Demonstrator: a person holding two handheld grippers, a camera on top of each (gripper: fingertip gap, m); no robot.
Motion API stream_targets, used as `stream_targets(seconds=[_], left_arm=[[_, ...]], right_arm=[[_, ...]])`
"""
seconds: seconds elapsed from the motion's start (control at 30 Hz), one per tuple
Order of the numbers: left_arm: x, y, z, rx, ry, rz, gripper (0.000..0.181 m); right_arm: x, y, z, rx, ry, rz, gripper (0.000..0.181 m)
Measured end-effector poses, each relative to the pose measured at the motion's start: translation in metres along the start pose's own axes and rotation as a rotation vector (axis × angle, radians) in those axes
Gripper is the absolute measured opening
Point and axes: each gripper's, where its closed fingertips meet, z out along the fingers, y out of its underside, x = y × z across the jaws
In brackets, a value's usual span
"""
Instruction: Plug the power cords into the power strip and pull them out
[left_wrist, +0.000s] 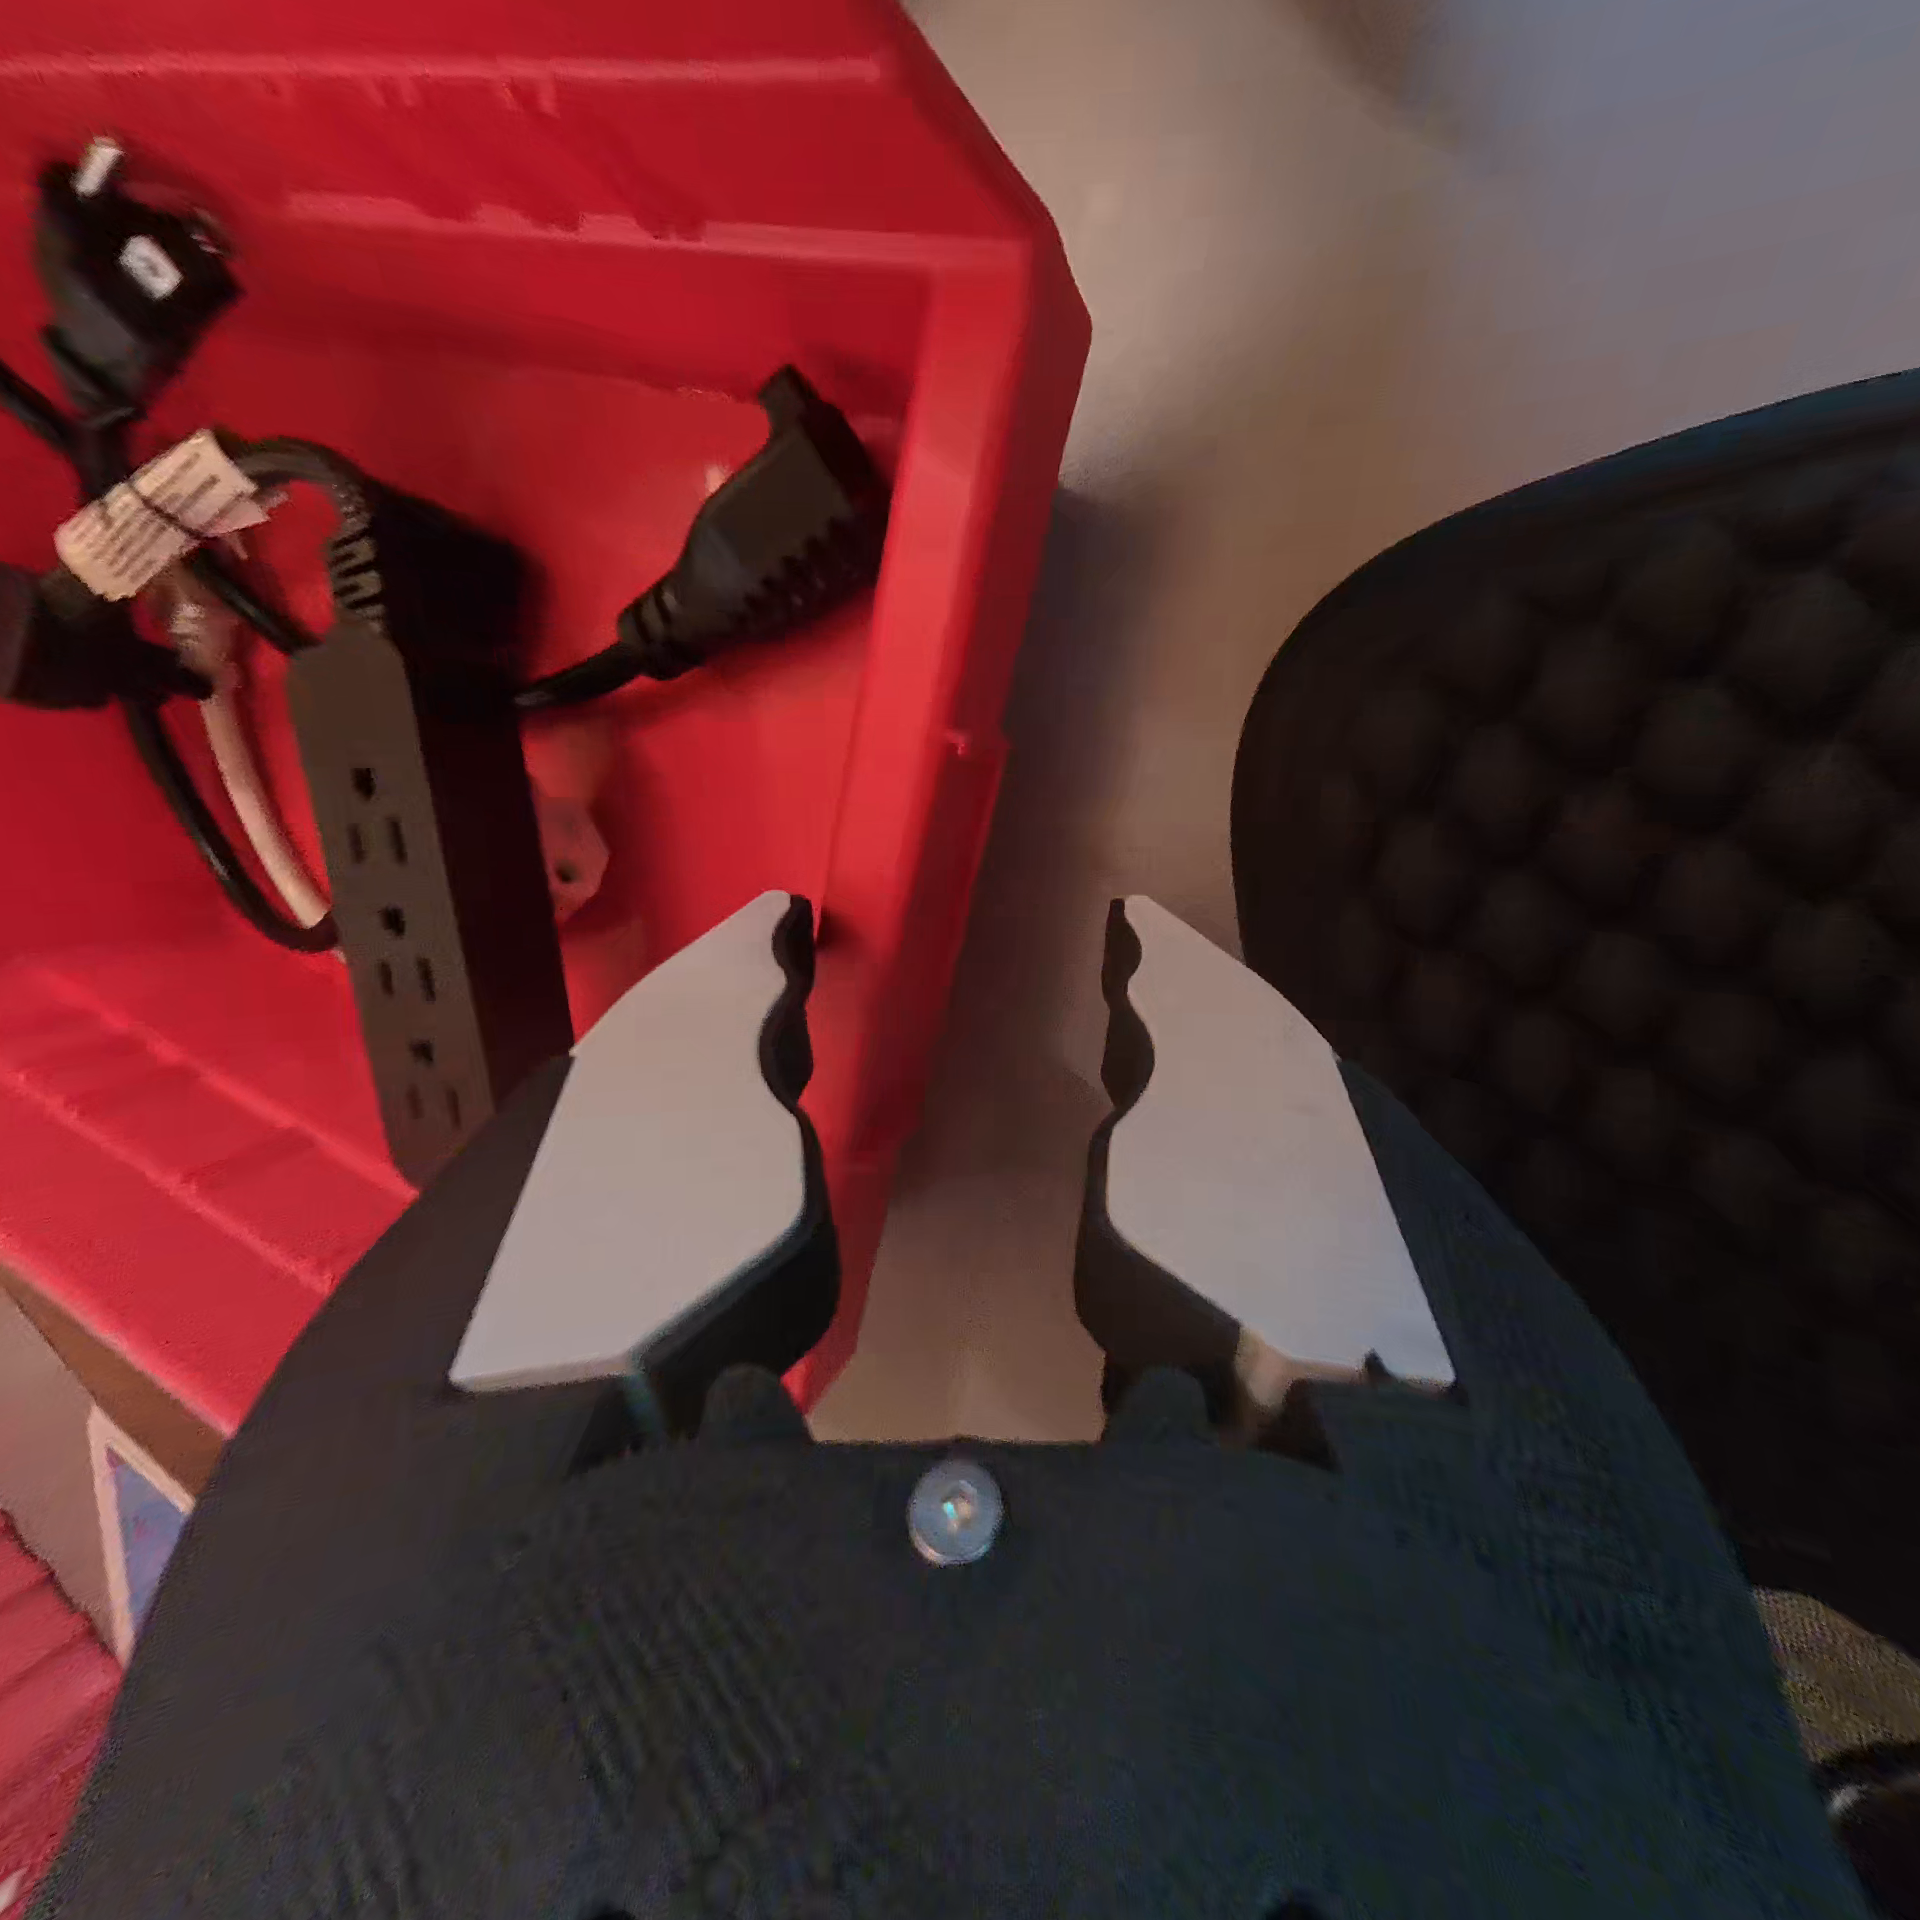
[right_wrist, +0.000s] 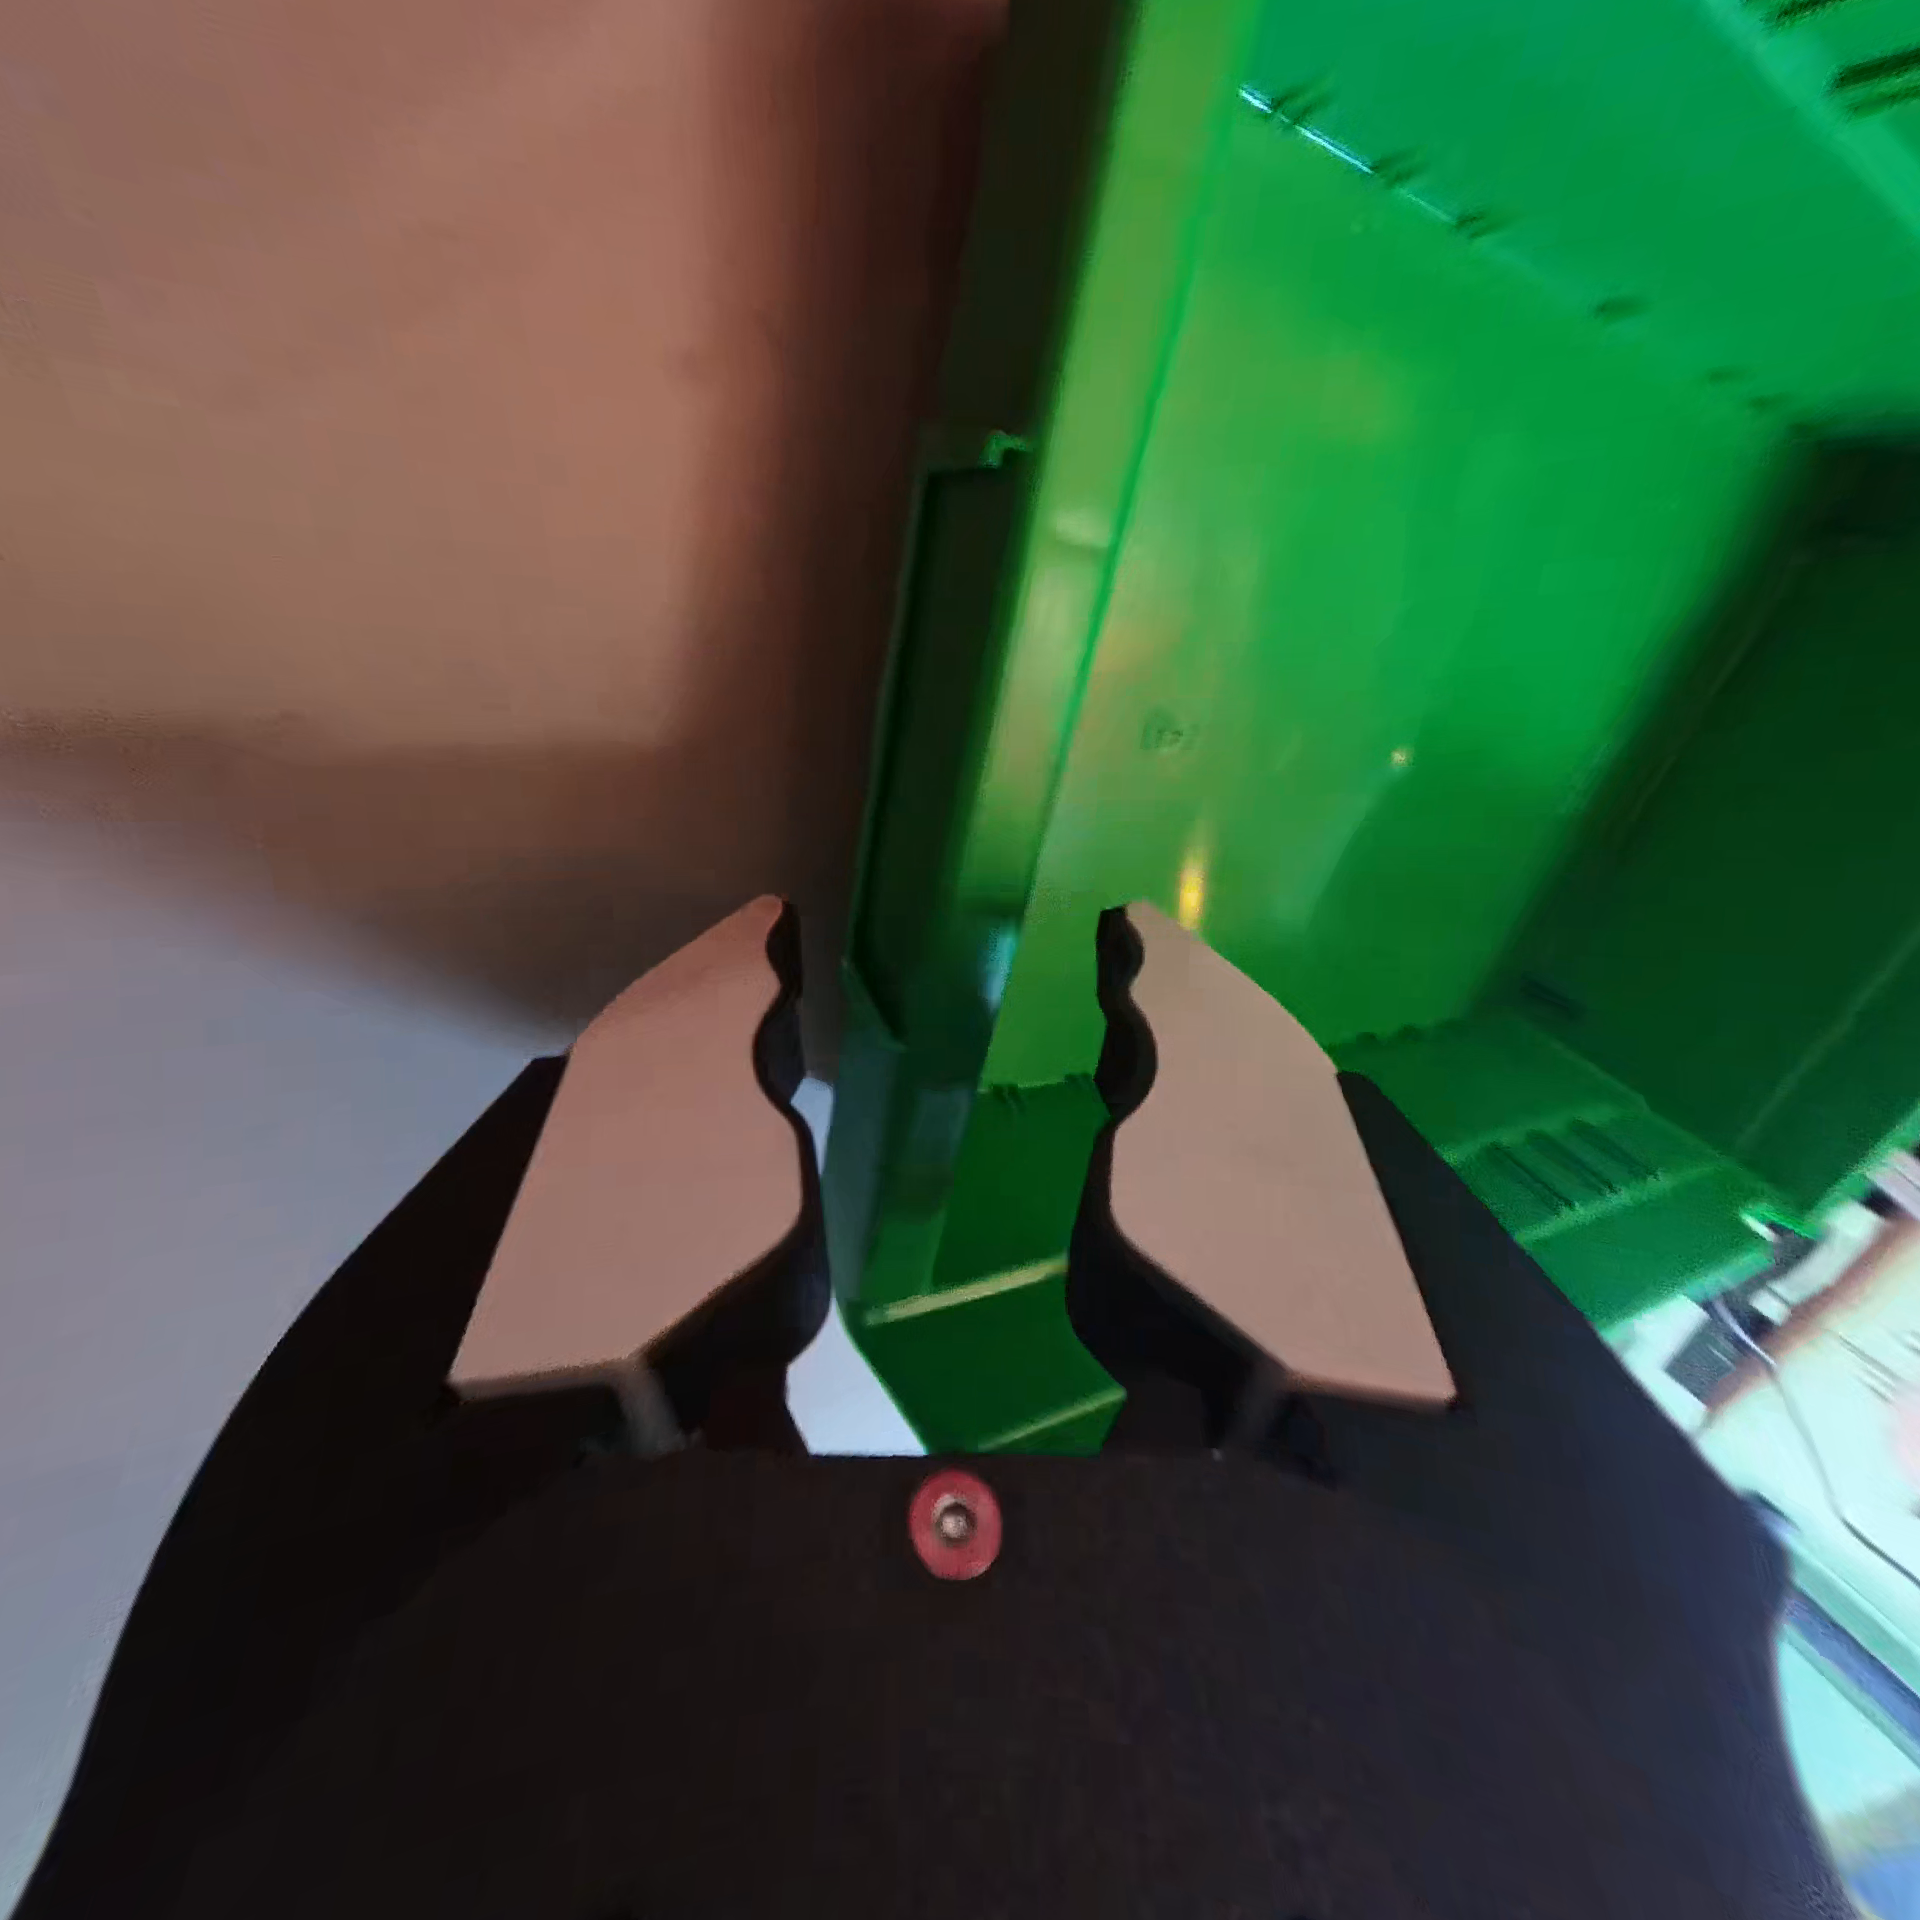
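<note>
Blurring green bin (right_wrist: 1351, 623), red bin (left_wrist: 623, 260) hiding power strip (left_wrist: 400, 904) end, both claws spread empty

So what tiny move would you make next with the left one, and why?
Probably swing the left hand-held gripper leftward over the red bin, toward the black power strip. Its jaws are open and empty, hovering at the bin's right wall, while the strip's visible sockets are free and a black plug lies loose inside. The right hand-held gripper is open at a green bin.
</note>
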Motion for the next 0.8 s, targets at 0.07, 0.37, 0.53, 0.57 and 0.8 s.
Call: stream_targets(seconds=[0.07,0.37,0.53,0.57,0.8], left_arm=[[-0.001,0.0,0.011,-0.038,0.021,0.022,0.053],[-0.008,-0.012,0.027,0.002,-0.017,0.11,0.032],[-0.008,-0.014,0.027,0.033,-0.037,0.145,0.031],[-0.007,-0.015,0.027,0.035,-0.032,0.144,0.031],[-0.005,-0.029,0.031,0.058,-0.021,0.106,0.03]], right_arm=[[0.0,0.0,0.001,-0.012,0.028,-0.032,0.054],[-0.009,0.005,0.006,0.075,-0.078,-0.007,0.027],[-0.017,0.071,-0.001,0.144,-0.077,0.031,0.028],[-0.019,0.086,-0.003,0.152,-0.064,0.037,0.029],[-0.038,0.174,-0.014,0.174,-0.008,0.084,0.031]])
